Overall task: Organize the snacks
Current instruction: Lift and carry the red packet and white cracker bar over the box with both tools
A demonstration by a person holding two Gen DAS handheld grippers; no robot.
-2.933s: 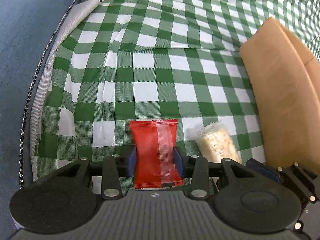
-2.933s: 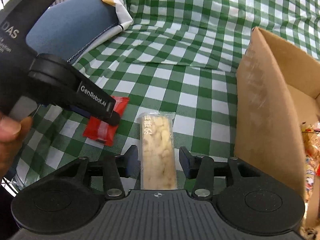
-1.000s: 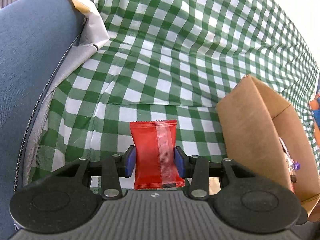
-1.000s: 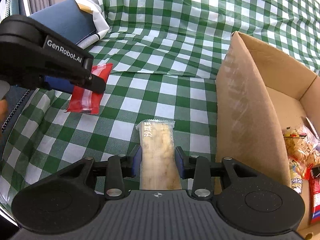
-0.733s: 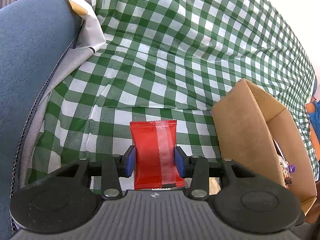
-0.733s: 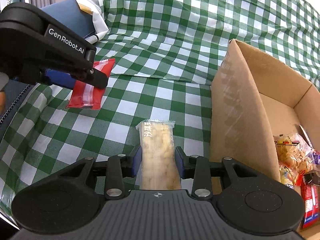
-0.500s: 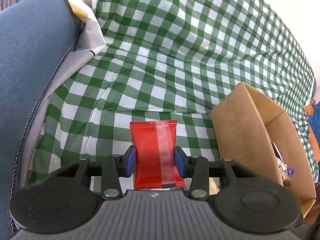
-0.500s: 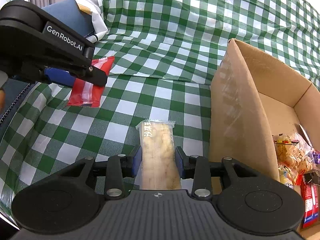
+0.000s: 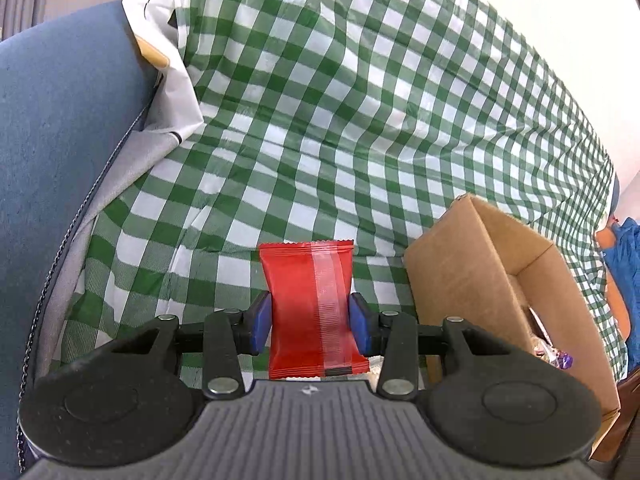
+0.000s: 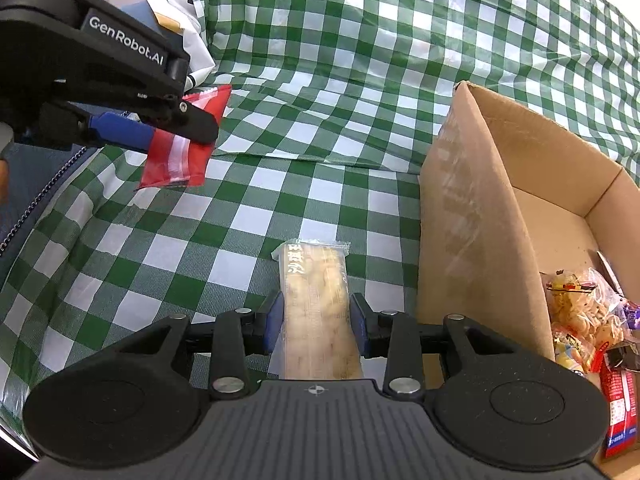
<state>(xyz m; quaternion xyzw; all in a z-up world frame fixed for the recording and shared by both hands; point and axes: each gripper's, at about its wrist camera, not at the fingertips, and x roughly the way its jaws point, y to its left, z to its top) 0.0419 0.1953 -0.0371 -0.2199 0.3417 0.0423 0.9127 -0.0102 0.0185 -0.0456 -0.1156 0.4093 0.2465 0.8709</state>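
Observation:
My left gripper [image 9: 311, 322] is shut on a red snack packet [image 9: 310, 300], held above the green checked cloth [image 9: 360, 112]. The right wrist view shows that same left gripper [image 10: 176, 128] and red packet [image 10: 180, 152] raised at the upper left. My right gripper [image 10: 316, 322] is shut on a clear packet of pale crispy snack [image 10: 316, 304], lifted off the cloth. An open cardboard box [image 10: 472, 240] stands just right of both grippers, also seen as the cardboard box [image 9: 480, 272] in the left wrist view. Several snack packets [image 10: 580, 312] lie inside it.
A blue cushion [image 9: 60, 140] with a zip runs along the left. White cloth [image 9: 168, 80] is bunched at the cloth's far left corner. Blue fabric [image 9: 624, 264] shows beyond the box at the right edge.
Both grippers lifted their packets off the cloth since the earliest frames. Over the last second the left gripper tilted up a little and the box came further into view. Grips are unchanged.

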